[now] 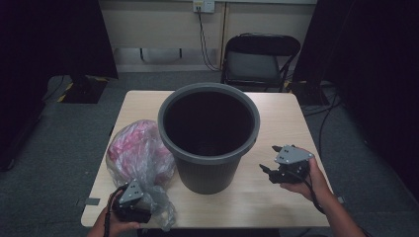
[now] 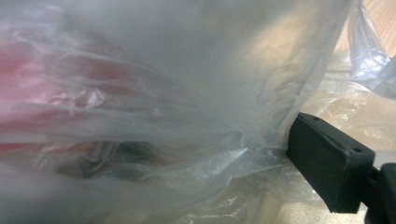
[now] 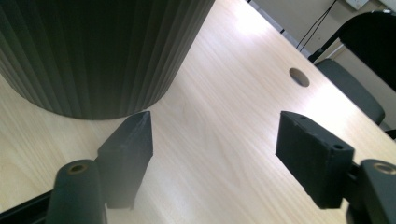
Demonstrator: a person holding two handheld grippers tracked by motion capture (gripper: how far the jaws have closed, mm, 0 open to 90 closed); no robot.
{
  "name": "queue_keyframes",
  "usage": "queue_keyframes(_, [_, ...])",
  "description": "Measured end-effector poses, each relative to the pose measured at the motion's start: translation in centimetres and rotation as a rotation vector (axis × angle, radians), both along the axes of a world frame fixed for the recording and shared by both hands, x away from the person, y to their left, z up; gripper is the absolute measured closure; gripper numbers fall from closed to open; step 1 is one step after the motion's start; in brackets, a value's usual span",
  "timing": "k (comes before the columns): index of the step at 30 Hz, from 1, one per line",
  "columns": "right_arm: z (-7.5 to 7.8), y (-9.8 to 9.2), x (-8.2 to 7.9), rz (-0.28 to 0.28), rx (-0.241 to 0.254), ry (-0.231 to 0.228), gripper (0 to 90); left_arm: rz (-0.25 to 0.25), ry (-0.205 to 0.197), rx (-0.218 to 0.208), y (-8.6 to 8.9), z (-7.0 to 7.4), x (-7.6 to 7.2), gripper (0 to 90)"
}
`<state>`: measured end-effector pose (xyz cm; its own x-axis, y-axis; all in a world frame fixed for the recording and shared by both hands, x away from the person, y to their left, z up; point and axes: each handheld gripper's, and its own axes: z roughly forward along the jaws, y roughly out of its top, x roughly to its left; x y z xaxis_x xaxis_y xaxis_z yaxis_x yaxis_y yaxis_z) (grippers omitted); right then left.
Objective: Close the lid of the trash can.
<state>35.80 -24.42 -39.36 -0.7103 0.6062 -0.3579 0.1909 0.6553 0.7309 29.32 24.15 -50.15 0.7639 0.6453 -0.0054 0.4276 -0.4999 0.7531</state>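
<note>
While the grey bin [image 1: 209, 138] is standing in the middle of the bench [image 1: 276, 197], the plastic bag [image 1: 141, 158] with pink contents is lying just left of it, touching it. The bag's film is being pinched by the left tool [image 1: 129, 200]. The right tool [image 1: 276, 160] is being held open and empty beside the bin.

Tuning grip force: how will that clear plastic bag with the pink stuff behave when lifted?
The bag is thin, crinkled film, so probably floppy and sagging. Its bulging pink contents look soft, likely light. The film bunches at the left claw, so it may slip or tear.
</note>
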Motion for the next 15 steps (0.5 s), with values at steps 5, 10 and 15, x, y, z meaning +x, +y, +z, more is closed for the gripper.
queue_keyframes(5, [-1.3,-0.3,0.0,-0.01,-0.009,0.025,20.2,0.0,0.001,0.0,0.0,0.0,0.0,20.6])
queue_keyframes(10, [-3.0,-0.9,-0.1,-0.02,0.007,0.079,19.2,0.001,0.0,0.001,0.0,0.0,0.0,20.5])
queue_keyframes(15, [-4.8,-1.7,-0.7,-0.033,0.015,0.125,19.1,0.002,0.001,-0.001,0.0,0.0,0.0,20.6])
